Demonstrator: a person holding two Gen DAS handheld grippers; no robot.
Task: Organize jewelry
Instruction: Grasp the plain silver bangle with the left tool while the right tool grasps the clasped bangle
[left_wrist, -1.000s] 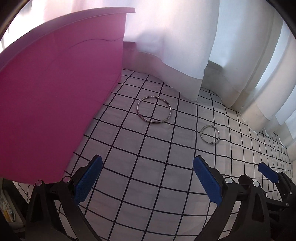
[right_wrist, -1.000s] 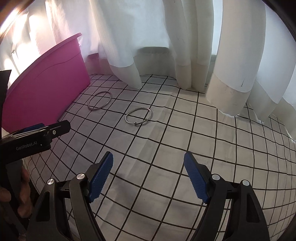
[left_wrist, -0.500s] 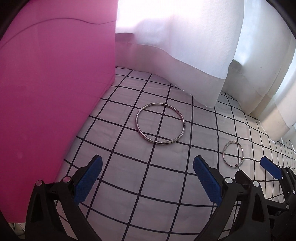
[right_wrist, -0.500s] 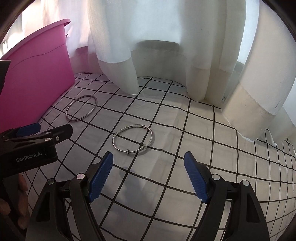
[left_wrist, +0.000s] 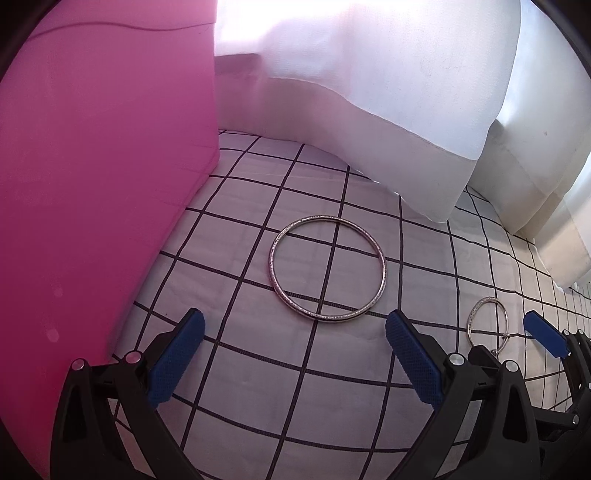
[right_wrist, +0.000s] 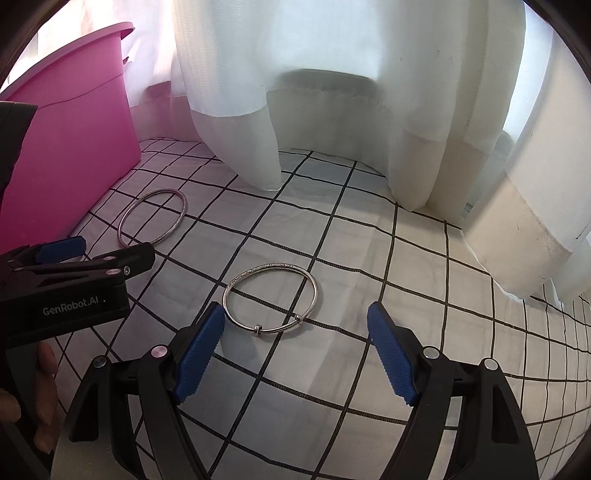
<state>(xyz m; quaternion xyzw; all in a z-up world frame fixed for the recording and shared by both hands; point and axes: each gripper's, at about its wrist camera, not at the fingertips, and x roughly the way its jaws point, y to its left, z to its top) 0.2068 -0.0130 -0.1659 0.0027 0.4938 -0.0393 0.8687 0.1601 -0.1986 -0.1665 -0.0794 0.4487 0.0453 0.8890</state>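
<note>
Two silver bangles lie flat on the checked cloth (left_wrist: 258, 387). The larger textured bangle (left_wrist: 272, 260) sits just ahead of my left gripper (left_wrist: 294, 321), whose blue pads stand wide apart with nothing between them. The thinner bangle with small beads (right_wrist: 273, 265) lies just ahead of my right gripper (right_wrist: 295, 310), which is open and empty, its near rim about level with the fingertips. In the right wrist view the textured bangle (right_wrist: 184, 212) shows further left, beyond the left gripper (right_wrist: 74, 251). The thin bangle (left_wrist: 470, 325) also shows at the right of the left wrist view.
A tall pink tub (left_wrist: 92, 184) stands close on the left, next to the textured bangle. White curtains (right_wrist: 332, 110) hang down onto the cloth along the back and right. A person's fingers (right_wrist: 44, 369) hold the left gripper's handle.
Both grippers have come forward and down toward the bangles, which now look larger and sit right at the fingertips. The jaws have stayed wide apart.
</note>
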